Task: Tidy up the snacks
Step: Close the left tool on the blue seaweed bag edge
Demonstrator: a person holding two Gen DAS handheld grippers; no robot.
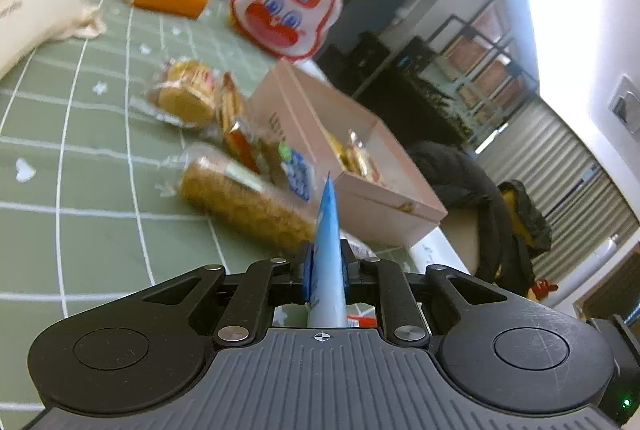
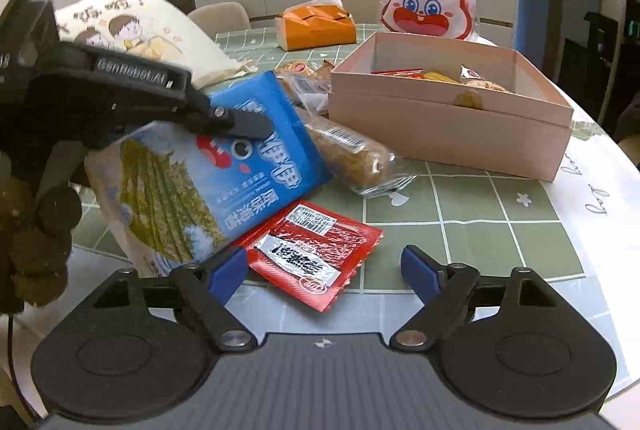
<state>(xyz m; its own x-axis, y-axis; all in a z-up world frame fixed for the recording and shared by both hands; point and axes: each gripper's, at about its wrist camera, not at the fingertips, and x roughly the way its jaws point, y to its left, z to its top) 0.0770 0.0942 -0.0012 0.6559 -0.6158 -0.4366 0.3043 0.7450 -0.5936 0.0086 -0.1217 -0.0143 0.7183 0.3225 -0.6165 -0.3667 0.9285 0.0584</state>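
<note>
My left gripper (image 1: 326, 272) is shut on a blue snack bag (image 1: 327, 250), seen edge-on in the left wrist view. From the right wrist view the same blue bag (image 2: 244, 165) hangs tilted above the table, pinched by the left gripper (image 2: 240, 123). A red sachet (image 2: 316, 250) lies flat on the green checked tablecloth (image 2: 460, 197), just ahead of my right gripper (image 2: 324, 270), which is open with nothing between its blue pads. An open pink box (image 2: 452, 125) with several snacks inside stands at the right. A long crumbly snack in clear wrap (image 2: 348, 153) lies beside the box.
A rabbit-face bag (image 2: 430, 3) stands behind the box, an orange pouch (image 2: 316, 27) sits further back, and a cream cartoon-print bag (image 2: 140, 29) is at the left. More wrapped biscuits (image 1: 188, 93) lie near the box. The table edge (image 2: 600, 197) curves away at the right.
</note>
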